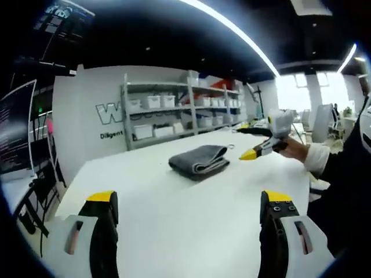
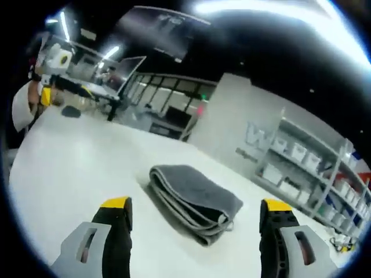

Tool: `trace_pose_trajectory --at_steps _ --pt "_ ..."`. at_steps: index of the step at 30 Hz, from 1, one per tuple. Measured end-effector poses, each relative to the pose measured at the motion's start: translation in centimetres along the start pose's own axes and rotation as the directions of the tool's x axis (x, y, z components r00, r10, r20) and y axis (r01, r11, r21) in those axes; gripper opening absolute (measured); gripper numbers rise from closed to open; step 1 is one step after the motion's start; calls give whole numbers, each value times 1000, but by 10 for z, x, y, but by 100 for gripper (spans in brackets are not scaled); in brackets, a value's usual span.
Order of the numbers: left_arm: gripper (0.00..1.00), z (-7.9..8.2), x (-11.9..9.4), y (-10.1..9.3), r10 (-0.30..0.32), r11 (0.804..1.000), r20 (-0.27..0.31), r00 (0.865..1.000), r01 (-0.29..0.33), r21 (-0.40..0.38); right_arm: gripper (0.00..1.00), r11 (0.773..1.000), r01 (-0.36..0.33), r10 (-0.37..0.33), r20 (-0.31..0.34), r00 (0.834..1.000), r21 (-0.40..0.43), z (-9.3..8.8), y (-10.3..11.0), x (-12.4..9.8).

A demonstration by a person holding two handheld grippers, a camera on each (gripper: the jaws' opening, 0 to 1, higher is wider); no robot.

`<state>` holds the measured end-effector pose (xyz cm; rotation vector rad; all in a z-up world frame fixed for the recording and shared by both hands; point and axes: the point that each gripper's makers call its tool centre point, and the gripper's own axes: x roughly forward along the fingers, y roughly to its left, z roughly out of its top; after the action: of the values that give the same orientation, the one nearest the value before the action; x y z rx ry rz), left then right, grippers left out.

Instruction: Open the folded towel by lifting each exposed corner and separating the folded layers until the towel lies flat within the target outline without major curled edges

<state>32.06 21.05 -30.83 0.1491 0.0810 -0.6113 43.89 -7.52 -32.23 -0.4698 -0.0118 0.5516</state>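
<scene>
a: standing by the table, did you see where the towel was?

b: it lay folded on the white top, out in the open, dark grey, with its stacked layers showing along one edge. in the right gripper view the towel sat just ahead of that tool, between its two jaws in the frame but not touched by them.

a: and the right gripper, how did its jaws stand?

b: spread wide, yellow tips well apart, holding nothing. it hung just above the table.

a: the left gripper?

b: same, jaws spread and empty, low over the near part of the table, with the towel well ahead of it.

a: was the other tool visible from there?

b: yes, in the left gripper view the right gripper came in from the right, held in a hand with a white cuff, its yellow tip pointing at the towel, near it but apart.

a: anything behind?

b: grey shelves with white bins stood against the wall past the table, and monitors off to the left side. in the right gripper view the shelves were at the right.
</scene>
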Motion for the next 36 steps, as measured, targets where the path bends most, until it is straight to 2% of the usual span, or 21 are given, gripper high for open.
trace_pose_trajectory --at_steps 2,13,18,24,28,33,36 --pt "100 0 0 0 -2 1000 -1 1000 2 0 88 1000 -1 1 3 1000 6 -1 -1 4" --pt "100 -3 2 1 -1 1000 -9 1000 1 -1 85 997 7 -11 -47 999 -83 -12 -4 22" --pt "99 0 0 8 40 999 8 999 -40 20 82 990 4 -10 -39 999 -140 -11 -4 32" --pt "99 0 -1 8 23 1000 6 1000 -23 2 81 982 -3 -5 -47 999 -186 -16 -1 43" --pt "99 -3 -1 8 20 1000 -5 1000 -20 2 78 971 -2 -17 -78 997 -241 -24 1 49" --pt "99 -5 -2 10 27 1000 -14 1000 -27 8 71 958 8 -27 -62 998 -288 -25 0 57" --pt "99 -5 -2 9 22 1000 -18 1000 -21 7 70 958 12 -32 -64 997 -287 -26 0 63"
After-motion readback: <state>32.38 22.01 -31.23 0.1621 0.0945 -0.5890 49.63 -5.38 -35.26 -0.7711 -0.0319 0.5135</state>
